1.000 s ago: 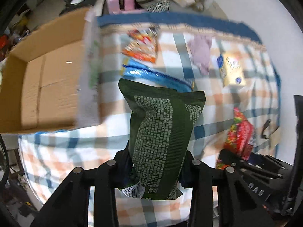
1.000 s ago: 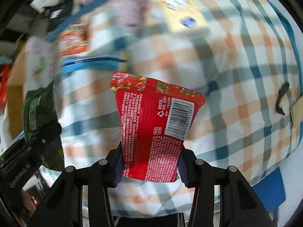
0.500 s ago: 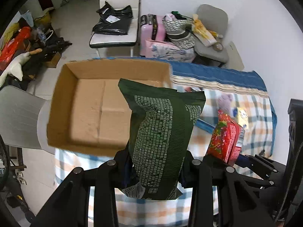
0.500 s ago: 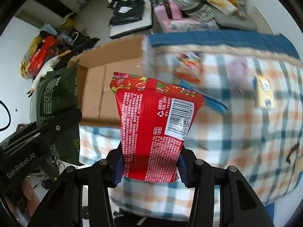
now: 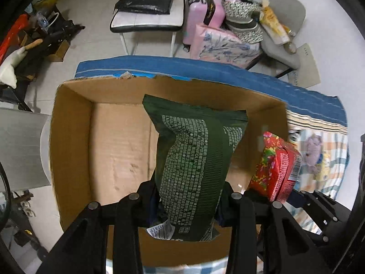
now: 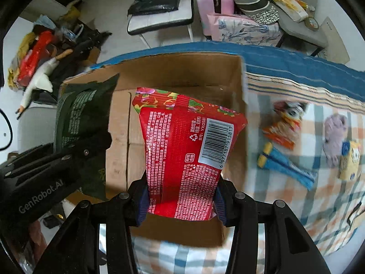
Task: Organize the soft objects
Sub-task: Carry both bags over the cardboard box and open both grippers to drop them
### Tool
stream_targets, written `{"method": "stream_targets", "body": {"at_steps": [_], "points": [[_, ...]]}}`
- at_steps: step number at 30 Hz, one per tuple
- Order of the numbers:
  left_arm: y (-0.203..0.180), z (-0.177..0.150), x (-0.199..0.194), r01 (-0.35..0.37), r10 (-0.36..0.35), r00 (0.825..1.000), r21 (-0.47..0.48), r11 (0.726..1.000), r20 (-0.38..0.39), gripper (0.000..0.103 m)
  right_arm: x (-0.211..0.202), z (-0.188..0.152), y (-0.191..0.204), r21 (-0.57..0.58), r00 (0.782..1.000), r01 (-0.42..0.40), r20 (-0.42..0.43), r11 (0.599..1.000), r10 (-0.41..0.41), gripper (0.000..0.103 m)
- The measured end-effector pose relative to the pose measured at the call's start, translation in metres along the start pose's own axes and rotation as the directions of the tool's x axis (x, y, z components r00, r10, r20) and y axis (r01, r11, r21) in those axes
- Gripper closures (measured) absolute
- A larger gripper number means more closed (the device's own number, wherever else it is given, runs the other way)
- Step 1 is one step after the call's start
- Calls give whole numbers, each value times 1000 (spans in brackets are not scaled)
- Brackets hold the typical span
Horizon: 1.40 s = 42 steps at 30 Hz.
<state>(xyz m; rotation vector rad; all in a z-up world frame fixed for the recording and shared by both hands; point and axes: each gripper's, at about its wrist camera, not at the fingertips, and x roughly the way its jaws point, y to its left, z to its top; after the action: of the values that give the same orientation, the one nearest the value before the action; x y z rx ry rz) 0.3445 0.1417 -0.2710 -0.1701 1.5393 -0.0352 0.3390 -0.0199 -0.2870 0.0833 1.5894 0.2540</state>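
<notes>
Both grippers hang over the open brown cardboard box (image 5: 118, 137). The left gripper (image 5: 189, 196) has its jaws clamped on a puffy dark green snack bag (image 5: 196, 159); the right gripper (image 6: 180, 196) pinches a crinkly red snack packet (image 6: 182, 150). Only the right view shows a blue packet (image 6: 287, 164) lying on the checkered surface (image 6: 296, 201), right of the box.

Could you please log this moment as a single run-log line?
left gripper: shut on green packet | right gripper: shut on red packet | both over cardboard box

A lived-in home room: pink suitcase (image 5: 200, 16), cluttered chairs (image 5: 282, 22), checked tablecloth (image 6: 319, 194).
</notes>
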Motion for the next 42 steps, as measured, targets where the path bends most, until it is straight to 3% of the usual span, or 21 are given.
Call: {"method": "stream_targets", "body": {"at_steps": [6, 14, 16, 18, 20, 22, 24, 26, 30, 42], "points": [[8, 25, 35, 32, -32, 998, -1, 999, -60, 68, 33, 29, 5, 10, 997, 68, -41, 998, -68, 53], [5, 36, 59, 59, -59, 990, -5, 998, -130, 64, 60, 47, -3, 28, 992, 92, -85, 995, -89, 52], [6, 38, 63, 79, -80, 987, -16, 997, -140, 59, 63, 50, -4, 29, 991, 97, -92, 995, -94, 48], [6, 40, 63, 79, -80, 987, -16, 997, -138, 50, 61, 51, -3, 24, 991, 99, -87, 995, -97, 34], [6, 39, 60, 59, -60, 990, -13, 998, -125, 32, 59, 50, -2, 16, 991, 105, -82, 994, -104, 26], [7, 38, 56, 52, -53, 992, -8, 999, -117, 25, 56, 49, -1, 12, 992, 105, -77, 994, -104, 25], [8, 34, 51, 26, -26, 994, 3, 1000, -109, 15, 52, 46, 1, 0, 990, 119, -74, 993, -118, 15], [11, 30, 47, 7, -6, 995, 13, 1000, -95, 9, 48, 43, 4, -14, 990, 120, -72, 993, -121, 13], [14, 18, 34, -2, 3, 998, 7, 1000, -57, 5, 35, 28, 11, -36, 988, 143, -56, 989, -145, 0], [15, -46, -35, -111, 107, 987, 33, 993, 119, 4, -12, -40, 22, -43, 993, 119, 21, 992, -118, 0]]}}
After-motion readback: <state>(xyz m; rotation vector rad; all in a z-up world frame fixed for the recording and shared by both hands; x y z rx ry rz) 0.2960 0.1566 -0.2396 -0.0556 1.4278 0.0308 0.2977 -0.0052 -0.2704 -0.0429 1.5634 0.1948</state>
